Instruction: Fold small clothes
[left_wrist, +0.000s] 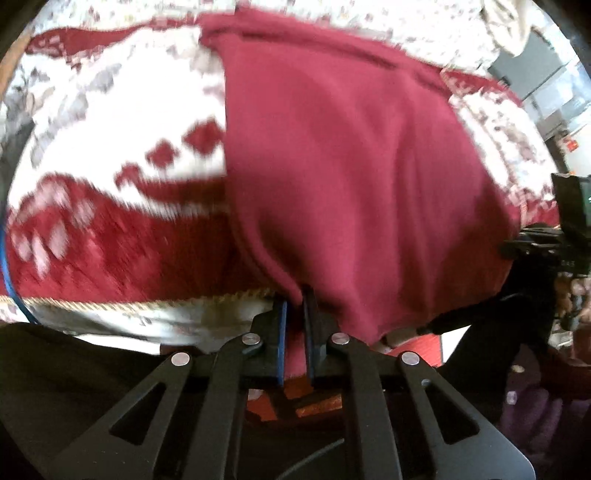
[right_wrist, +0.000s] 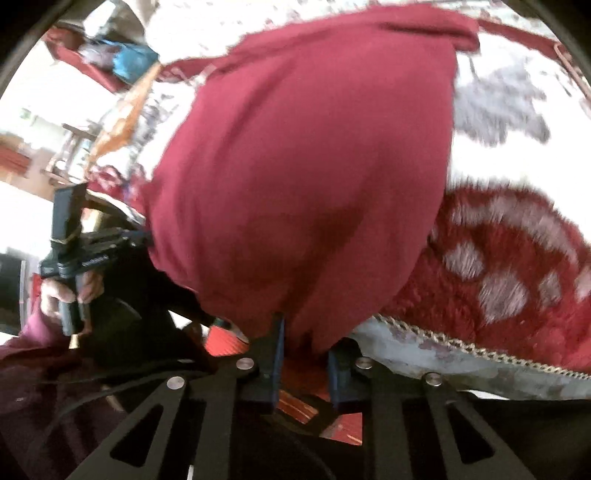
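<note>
1. You have the left gripper (left_wrist: 295, 314) and the right gripper (right_wrist: 306, 343) each clenched on the near hem of the maroon garment (left_wrist: 343, 158), which lies stretched across the patterned blanket (left_wrist: 110, 122)
2. Uneven pulling could tear a corner loose or skew the fold
3. Blur hides the far edge, and you cannot see the garment's type

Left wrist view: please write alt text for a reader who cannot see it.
The left gripper pinches the near edge of a dark red garment spread over a red-and-white patterned blanket. At the right edge, the other gripper meets the same cloth.
</note>
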